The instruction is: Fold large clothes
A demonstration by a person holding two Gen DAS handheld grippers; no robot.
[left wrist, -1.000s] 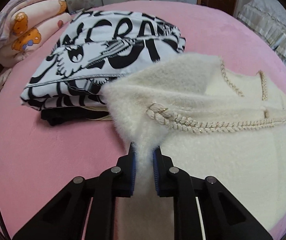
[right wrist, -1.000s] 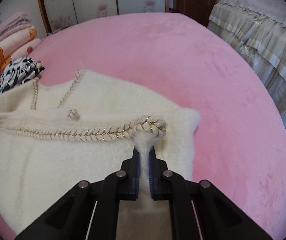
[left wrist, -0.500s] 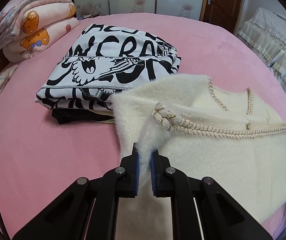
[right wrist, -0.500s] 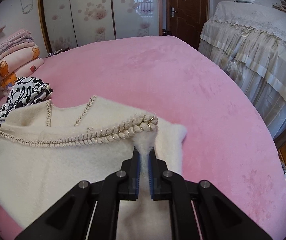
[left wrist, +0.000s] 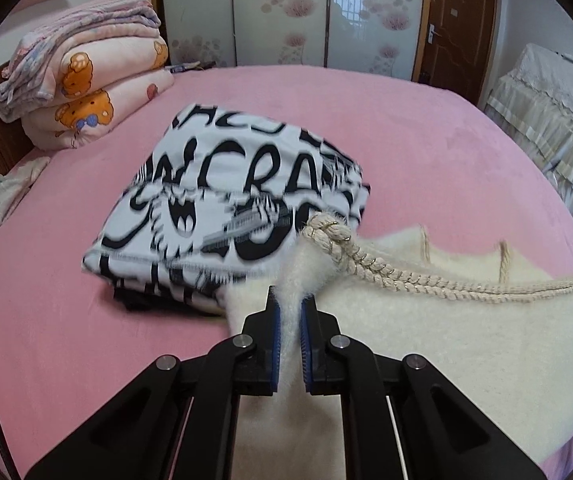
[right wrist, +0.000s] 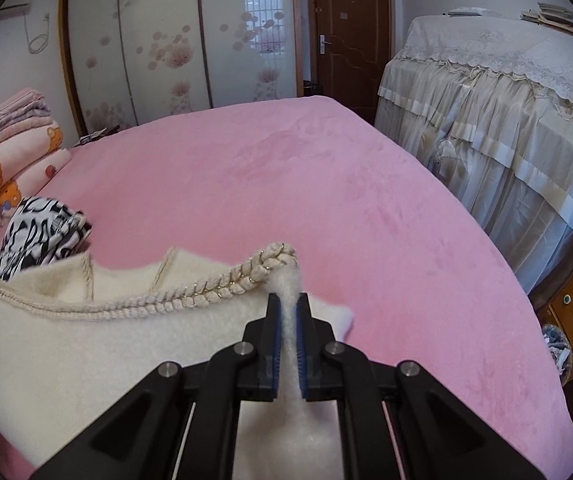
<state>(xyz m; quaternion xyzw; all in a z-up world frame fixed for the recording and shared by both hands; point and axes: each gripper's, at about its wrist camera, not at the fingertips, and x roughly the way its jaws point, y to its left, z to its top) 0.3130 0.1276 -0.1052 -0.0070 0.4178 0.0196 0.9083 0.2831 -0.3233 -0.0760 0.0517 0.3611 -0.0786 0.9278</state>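
The fluffy cream sweater hangs a little above the pink bed, with its lower part draping down onto it. A braided rope trim runs along its top edge from one side to the other. The left tongs are pinched tight on one top corner of the sweater. The right tongs are pinched tight on the other top corner. Just beside the sweater, on the left, lies a folded black-and-white printed shirt. Farther back sits a stack of folded pink blankets with little bears. A brown door stands behind the bed.
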